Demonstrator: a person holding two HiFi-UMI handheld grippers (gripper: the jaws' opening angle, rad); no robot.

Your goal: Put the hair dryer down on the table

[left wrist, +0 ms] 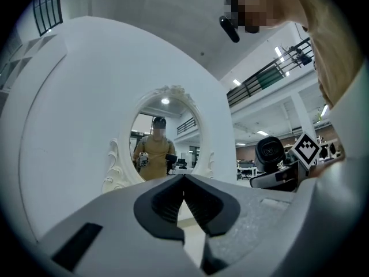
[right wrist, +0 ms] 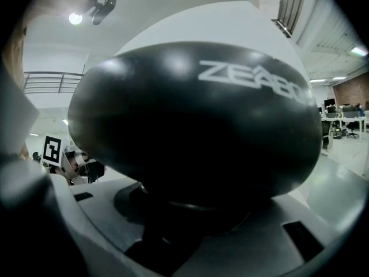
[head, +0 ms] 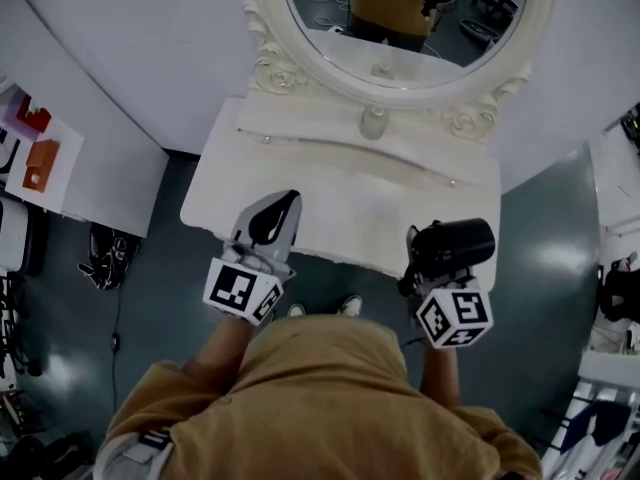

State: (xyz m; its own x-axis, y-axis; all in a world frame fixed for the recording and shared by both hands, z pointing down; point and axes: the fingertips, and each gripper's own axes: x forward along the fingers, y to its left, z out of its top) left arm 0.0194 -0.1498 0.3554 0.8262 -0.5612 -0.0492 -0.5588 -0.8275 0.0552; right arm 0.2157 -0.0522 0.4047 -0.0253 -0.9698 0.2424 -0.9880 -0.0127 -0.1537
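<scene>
A mock bedroom corner stood inside a large open-plan hall that looked like a lab or office. A white dressing table (head: pixel 300 193) with an ornate oval mirror (head: pixel 268 66) was set against a curved white backdrop wall (head: pixel 120 58). It rested on a dark polished floor (head: pixel 165 303), where a dark tangle of cables (head: pixel 105 256) lay. Beyond the set, a railed mezzanine (left wrist: pixel 268 77) ran beneath strip lights (left wrist: pixel 279 52). Desks and office chairs (right wrist: pixel 340 119) stretched toward a brick wall (right wrist: pixel 353 88).
</scene>
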